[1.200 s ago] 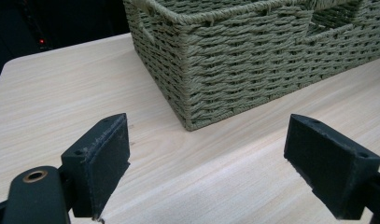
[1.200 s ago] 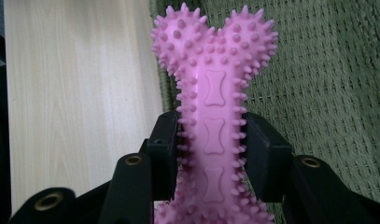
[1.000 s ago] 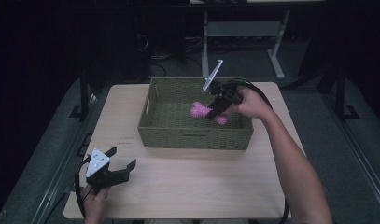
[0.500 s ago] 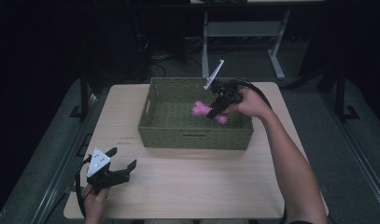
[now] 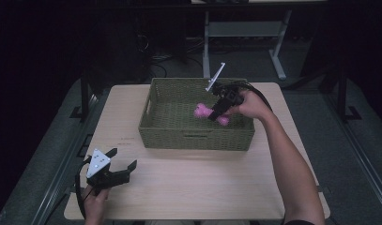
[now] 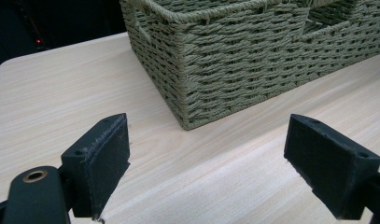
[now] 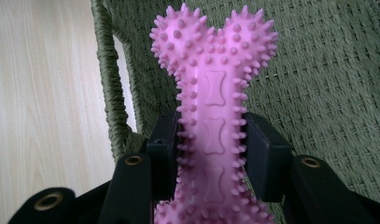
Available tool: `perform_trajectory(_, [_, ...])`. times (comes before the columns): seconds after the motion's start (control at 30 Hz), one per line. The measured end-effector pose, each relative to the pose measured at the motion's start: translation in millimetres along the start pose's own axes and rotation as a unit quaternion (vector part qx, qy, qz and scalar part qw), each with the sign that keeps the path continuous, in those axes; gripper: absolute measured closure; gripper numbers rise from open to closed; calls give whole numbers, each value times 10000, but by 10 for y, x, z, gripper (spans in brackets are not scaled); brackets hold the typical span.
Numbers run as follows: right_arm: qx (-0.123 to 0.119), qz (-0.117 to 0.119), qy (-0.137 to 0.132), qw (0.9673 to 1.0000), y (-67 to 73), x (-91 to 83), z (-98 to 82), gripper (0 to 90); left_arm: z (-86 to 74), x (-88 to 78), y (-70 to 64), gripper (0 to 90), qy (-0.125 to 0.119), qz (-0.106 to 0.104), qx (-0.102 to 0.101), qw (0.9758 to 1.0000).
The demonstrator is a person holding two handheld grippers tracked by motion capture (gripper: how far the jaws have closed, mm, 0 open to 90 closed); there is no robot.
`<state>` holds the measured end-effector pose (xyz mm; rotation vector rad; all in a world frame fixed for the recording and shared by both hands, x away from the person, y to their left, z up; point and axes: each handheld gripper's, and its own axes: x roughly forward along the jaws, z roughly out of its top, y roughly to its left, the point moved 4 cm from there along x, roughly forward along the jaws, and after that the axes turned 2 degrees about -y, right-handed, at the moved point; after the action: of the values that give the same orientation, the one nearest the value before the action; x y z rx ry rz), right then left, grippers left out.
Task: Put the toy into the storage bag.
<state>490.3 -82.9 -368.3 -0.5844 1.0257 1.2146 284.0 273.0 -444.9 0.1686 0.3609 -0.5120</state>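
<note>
A pink spiky bone-shaped chew toy (image 5: 210, 114) sits right of centre in the high view, inside the green woven basket (image 5: 156, 126), held above its floor. The right gripper (image 5: 220, 108) clamps the toy across its narrow shaft; in the right gripper view the two black jaws press on either side of the toy (image 7: 214, 100), whose knobbed end points toward the top of the frame, with the basket's woven wall (image 7: 327, 84) behind it and a handle slot at the left. The person's right hand (image 5: 251, 104) holds that gripper over the basket's right half, the forearm running down to the lower right of the frame.

The basket stands on the upper middle of a light wooden table (image 5: 202, 183). At the lower left of the high view the left gripper (image 5: 122, 161) rests on the table in the person's left hand (image 5: 95, 201), jaws spread wide with nothing between them. In the left gripper view the basket's corner (image 6: 215, 65) fills the upper centre, well apart from the parted jaws.
</note>
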Motion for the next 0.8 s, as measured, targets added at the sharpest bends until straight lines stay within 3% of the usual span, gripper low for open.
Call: perform_trajectory(0.8, [56, 65, 75, 9999, -46, 123, -10, 580, -4, -9, 13, 138, -5, 8, -11, 10000])
